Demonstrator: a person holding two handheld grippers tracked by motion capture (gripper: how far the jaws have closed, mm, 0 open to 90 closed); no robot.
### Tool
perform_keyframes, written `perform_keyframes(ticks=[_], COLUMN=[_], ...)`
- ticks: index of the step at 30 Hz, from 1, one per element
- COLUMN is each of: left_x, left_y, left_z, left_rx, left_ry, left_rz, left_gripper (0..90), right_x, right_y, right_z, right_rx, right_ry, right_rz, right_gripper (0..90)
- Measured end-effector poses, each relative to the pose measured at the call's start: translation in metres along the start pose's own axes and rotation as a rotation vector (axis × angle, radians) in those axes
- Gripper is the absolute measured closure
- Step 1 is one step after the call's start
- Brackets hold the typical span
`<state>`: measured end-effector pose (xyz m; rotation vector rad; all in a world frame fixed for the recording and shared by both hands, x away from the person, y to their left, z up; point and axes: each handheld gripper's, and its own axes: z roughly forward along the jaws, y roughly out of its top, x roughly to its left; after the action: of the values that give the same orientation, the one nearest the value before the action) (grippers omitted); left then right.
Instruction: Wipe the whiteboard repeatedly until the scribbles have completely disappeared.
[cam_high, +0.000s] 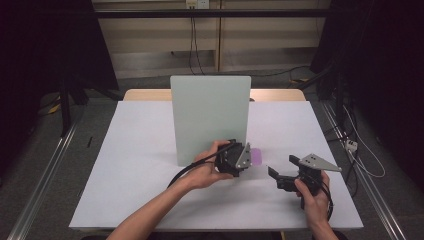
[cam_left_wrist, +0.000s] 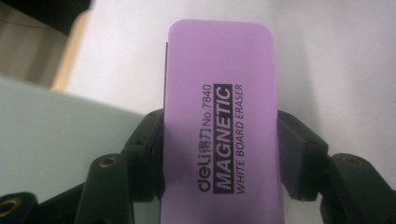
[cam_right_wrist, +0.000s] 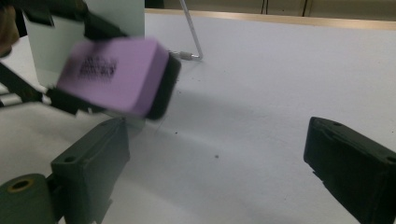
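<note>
In left gripper view, eraser (cam_left_wrist: 219, 126) lettering legible, blurred in right's

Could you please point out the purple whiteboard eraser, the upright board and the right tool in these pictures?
purple whiteboard eraser (cam_left_wrist: 219, 116): left gripper view, on its printed purple face.
upright board (cam_high: 210, 115): high view, on the middle of its pale green face.
right tool (cam_right_wrist: 215, 154): right gripper view, midway between its open jaws.
</note>
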<state>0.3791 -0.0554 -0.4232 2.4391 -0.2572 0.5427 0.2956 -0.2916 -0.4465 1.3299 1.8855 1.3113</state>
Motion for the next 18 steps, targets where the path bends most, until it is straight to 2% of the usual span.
perform_keyframes(ticks=[3,5,9,11,15,18], left_x=[-0.011,-0.015,-0.012,-0.008,0.008,0.026], left_y=[-0.002,-0.001,-0.003,-0.004,-0.009,-0.019], left_z=[0.012,0.013,0.011,0.006,-0.018,-0.043], left_rx=[0.021,0.041,0.021,0.012,-0.029,-0.092], left_ry=[-0.035,-0.021,-0.028,-0.011,0.051,0.101], left_rz=[0.013,0.033,0.007,0.006,-0.042,-0.117], left_gripper=[41.1,41.1,41.2,41.2,41.2,41.2], right_x=[0.001,0.001,0.002,0.002,0.002,0.002], right_y=[0.0,0.0,0.0,0.0,0.0,0.0], right_z=[0.0,0.001,0.001,0.001,0.001,0.001], right_rx=[0.0,-0.001,0.0,0.0,0.0,-0.001], right_ry=[0.006,0.01,0.013,0.014,0.016,0.018], right_rz=[-0.004,-0.008,-0.007,-0.007,-0.006,-0.007], right_gripper=[6.6,6.6,6.7,6.7,6.6,6.6])
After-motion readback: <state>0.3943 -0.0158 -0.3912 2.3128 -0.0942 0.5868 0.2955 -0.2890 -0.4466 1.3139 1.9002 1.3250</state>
